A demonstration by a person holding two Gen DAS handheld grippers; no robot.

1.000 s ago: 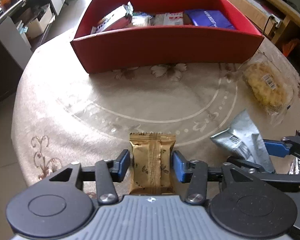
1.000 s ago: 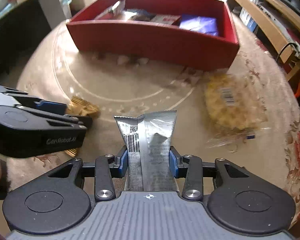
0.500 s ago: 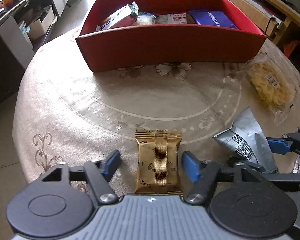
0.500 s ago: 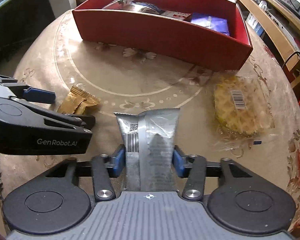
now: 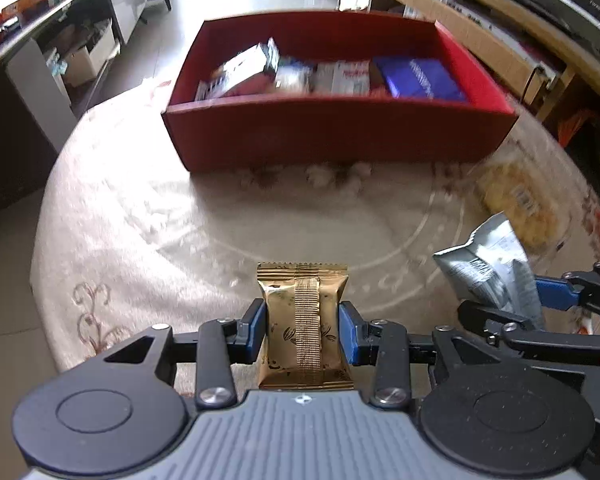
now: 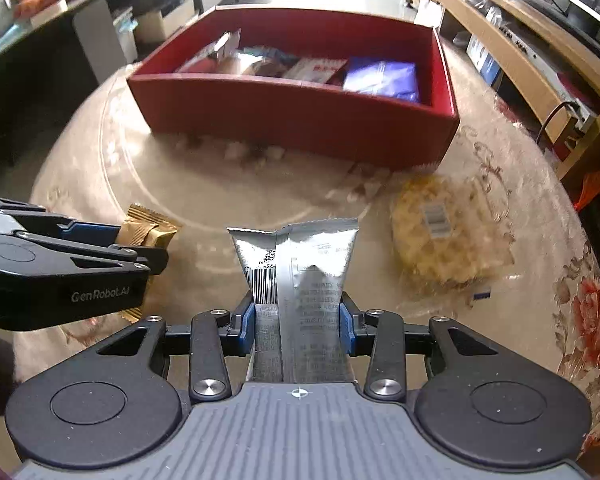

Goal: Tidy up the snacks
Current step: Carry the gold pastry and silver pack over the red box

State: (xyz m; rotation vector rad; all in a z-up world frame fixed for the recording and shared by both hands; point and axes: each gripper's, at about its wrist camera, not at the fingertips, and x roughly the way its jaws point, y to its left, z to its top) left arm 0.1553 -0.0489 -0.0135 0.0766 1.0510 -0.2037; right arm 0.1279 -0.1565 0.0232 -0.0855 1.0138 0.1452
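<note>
- While clamped by its blue pads on both sides, gold snack packet (image 5: pixel 302 328) held upright in left gripper (image 5: pixel 302 330), crimped top edge pointing forward toward the box.
- Seen from the right wrist view as well: same gold packet (image 6: pixel 148 232) poking out past the left gripper (image 6: pixel 112 240), which sits low at the left of that picture.
- Closed tight on silver foil packet (image 6: pixel 298 292), right gripper (image 6: pixel 298 328); barcode and fine print facing up (text too small to read), seam running down the middle.
- From the left wrist view, silver packet (image 5: pixel 488 268) pinched in the right gripper (image 5: pixel 512 300) at the right edge, tilted, just beside the left gripper's body.
- Straight ahead on the round table (image 5: pixel 140 220): open red box (image 5: pixel 340 136), already holding several snacks, among them a blue-purple pack (image 5: pixel 418 78) at the right end and a red-and-white wrapper (image 5: pixel 244 68) leaning at the left end.
- Same red box (image 6: pixel 300 116) near the far side of the table in the right wrist view, well apart from both held packets.
- Lying flat on the patterned tablecloth, right of the silver packet and in front of the box's right corner: clear bag of yellow crackers (image 6: pixel 440 232) with a barcode label on top (blurred in the left view).
- Both held packets above the cloth; whether either touches it, cannot tell.
</note>
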